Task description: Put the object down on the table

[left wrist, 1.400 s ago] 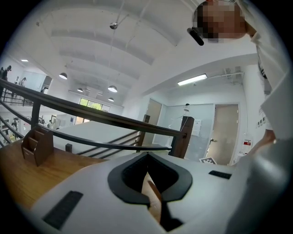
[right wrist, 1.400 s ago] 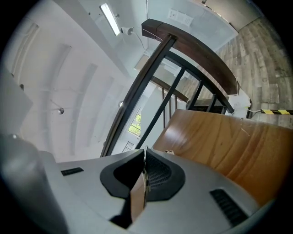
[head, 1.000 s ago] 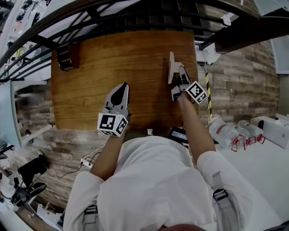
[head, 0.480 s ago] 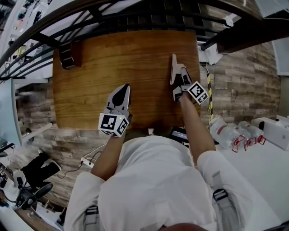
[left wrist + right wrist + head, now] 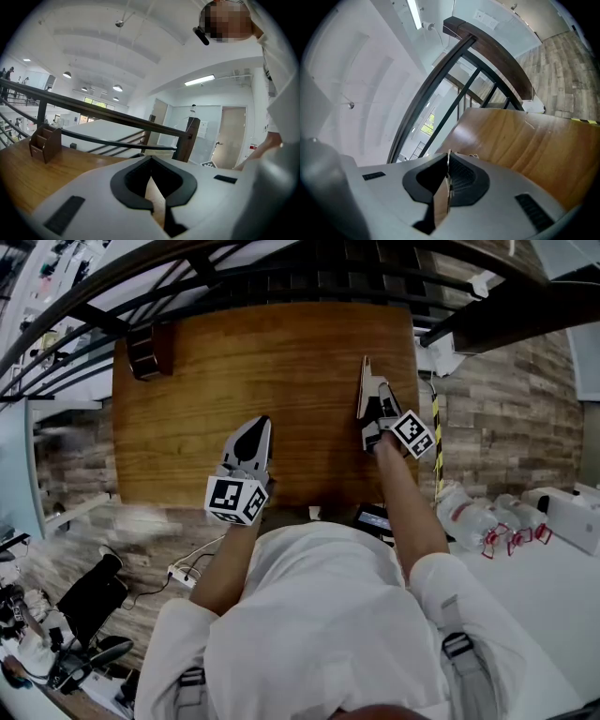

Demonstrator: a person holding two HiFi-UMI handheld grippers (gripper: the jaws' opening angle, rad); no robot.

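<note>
A small brown wooden holder stands on the far left corner of the wooden table; in the left gripper view the holder sits upright at the left. My left gripper hovers over the table's near edge, its jaws shut tip to tip with only wood showing through the slit behind them. My right gripper is turned on its side near the table's right edge, also shut. I see nothing held in either one.
A dark railing runs along the table's far side. The table's right edge lies just beside the right gripper. Cables and a power strip lie on the floor at the left, and bottles at the right.
The head view has drifted slightly, and a dark thing on the floor at the left has shifted. Both grippers keep their places over the table and stay shut.
</note>
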